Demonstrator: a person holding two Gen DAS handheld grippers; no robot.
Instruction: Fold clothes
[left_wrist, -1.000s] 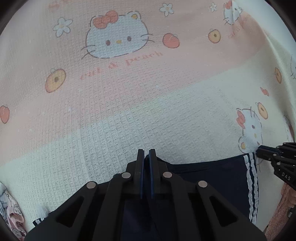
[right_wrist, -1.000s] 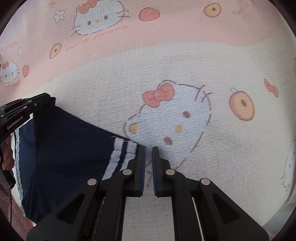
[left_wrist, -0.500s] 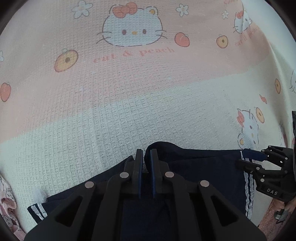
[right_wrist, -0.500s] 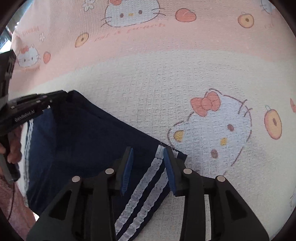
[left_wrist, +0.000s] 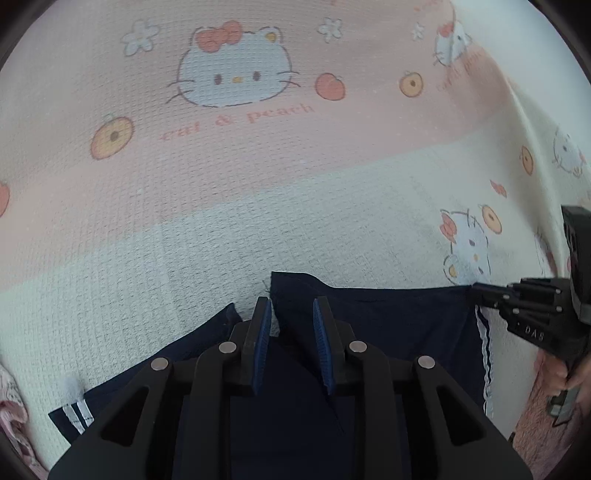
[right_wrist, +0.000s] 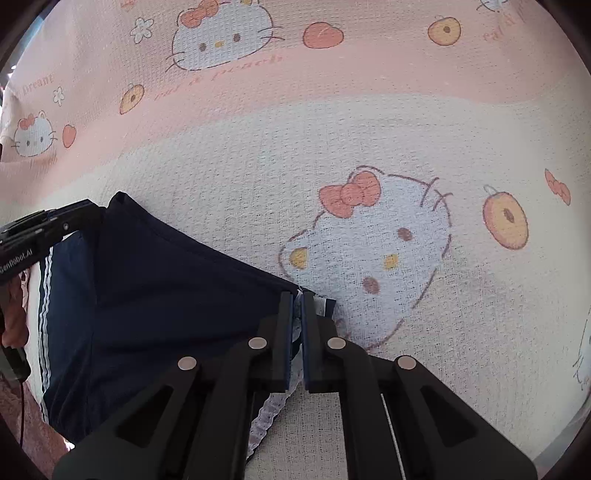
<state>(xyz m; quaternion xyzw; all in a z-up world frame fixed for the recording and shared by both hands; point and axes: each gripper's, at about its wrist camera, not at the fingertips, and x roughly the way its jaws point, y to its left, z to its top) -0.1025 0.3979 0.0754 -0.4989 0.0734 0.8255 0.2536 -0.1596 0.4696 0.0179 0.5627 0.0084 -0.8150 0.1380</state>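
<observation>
Navy shorts (left_wrist: 388, 325) with white side stripes lie folded on a cat-print blanket (left_wrist: 258, 206). My left gripper (left_wrist: 291, 306) hovers over their folded top corner; its jaws are opening, and the navy cloth lies loose between the blue pads (left_wrist: 263, 332). At the right edge of that view, my right gripper (left_wrist: 476, 290) meets the striped side. In the right wrist view, my right gripper (right_wrist: 297, 299) is shut on the white-striped hem of the shorts (right_wrist: 166, 295). My left gripper (right_wrist: 98, 208) shows at the shorts' far left corner.
The pink and cream blanket (right_wrist: 369, 129) spreads well beyond the shorts. A pink patterned cloth (left_wrist: 11, 424) lies at the lower left. A hand (left_wrist: 557, 376) grips the right tool's handle, over a pinkish surface (left_wrist: 535, 435) past the blanket's edge.
My left jaws went from shut on the navy cloth to apart. My right jaws spread over the striped hem, then shut on it. More of the shorts now lies on the blanket.
</observation>
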